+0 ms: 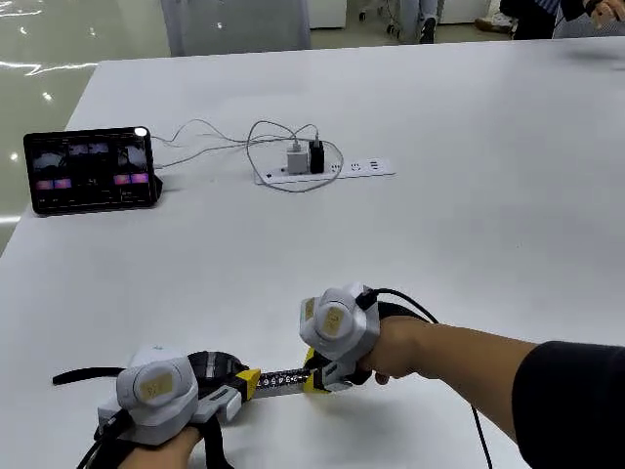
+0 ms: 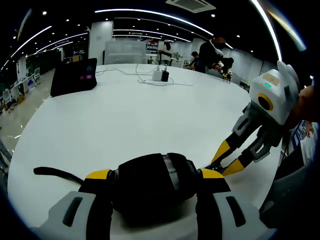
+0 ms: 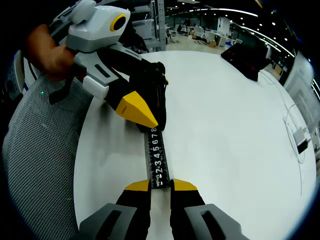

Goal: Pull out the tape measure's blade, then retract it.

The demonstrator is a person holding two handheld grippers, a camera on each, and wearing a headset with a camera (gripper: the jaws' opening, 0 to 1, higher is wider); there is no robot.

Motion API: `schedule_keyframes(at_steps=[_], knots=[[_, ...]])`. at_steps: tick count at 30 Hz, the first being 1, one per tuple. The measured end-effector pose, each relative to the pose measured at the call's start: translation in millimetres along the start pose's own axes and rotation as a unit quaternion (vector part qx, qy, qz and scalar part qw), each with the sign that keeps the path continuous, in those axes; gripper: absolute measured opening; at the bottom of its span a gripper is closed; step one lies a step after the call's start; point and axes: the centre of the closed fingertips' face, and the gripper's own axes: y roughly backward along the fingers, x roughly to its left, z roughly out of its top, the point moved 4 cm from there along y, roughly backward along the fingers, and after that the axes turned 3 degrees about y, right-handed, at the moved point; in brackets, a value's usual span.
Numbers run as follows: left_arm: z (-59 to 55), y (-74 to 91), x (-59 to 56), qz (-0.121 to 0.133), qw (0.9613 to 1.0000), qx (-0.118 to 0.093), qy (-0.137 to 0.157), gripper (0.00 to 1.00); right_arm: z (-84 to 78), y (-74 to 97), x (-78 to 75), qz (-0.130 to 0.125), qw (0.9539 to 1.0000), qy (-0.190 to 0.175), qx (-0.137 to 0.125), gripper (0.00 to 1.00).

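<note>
The black tape measure case [image 2: 150,184] sits between the yellow-tipped jaws of my left gripper [image 2: 155,175], which is shut on it low over the white table; its wrist strap [image 1: 86,374] trails left. A short length of numbered blade [image 3: 156,157] runs from the case [image 3: 150,95] to my right gripper [image 3: 160,185], whose jaws are shut on the blade's end. In the head view the left gripper [image 1: 239,383] is at the bottom left, the right gripper [image 1: 311,376] just to its right, with the blade [image 1: 281,378] stretched between them.
A dark tablet [image 1: 91,171] stands at the far left of the white table [image 1: 469,225]. A white power strip [image 1: 337,170] with two plugged chargers and looping cables lies behind the centre. People and chairs are beyond the far edge.
</note>
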Motion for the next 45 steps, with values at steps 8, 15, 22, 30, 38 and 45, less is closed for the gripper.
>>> schedule_keyframes(at_steps=[8,15,22,30,38,45], knots=[[0.1,0.4,0.2,0.0,1.0,-0.001,0.003,0.63,2.8,-1.5,0.9,0.0,1.0,-0.004,-0.004,0.1],[0.4,0.3,0.4,-0.001,1.0,-0.001,0.004,0.63,4.3,-2.6,0.6,0.002,0.9999,-0.007,-0.008,0.1],[0.3,0.4,0.6,-0.002,1.0,0.0,0.002,0.63,6.6,-4.5,0.9,0.003,0.9999,-0.01,-0.01,0.1],[-0.1,0.7,-0.2,-0.002,1.0,0.001,-0.003,0.63,15.1,-10.1,1.7,0.0,0.9998,-0.009,-0.015,0.11],[0.3,0.6,-0.3,-0.002,1.0,0.002,-0.002,0.63,19.7,-12.4,2.1,0.001,0.9997,-0.007,-0.022,0.1],[0.4,0.5,-0.3,-0.002,1.0,0.002,0.0,0.63,22.6,-14.3,3.3,0.0,0.9996,-0.011,-0.025,0.1]])
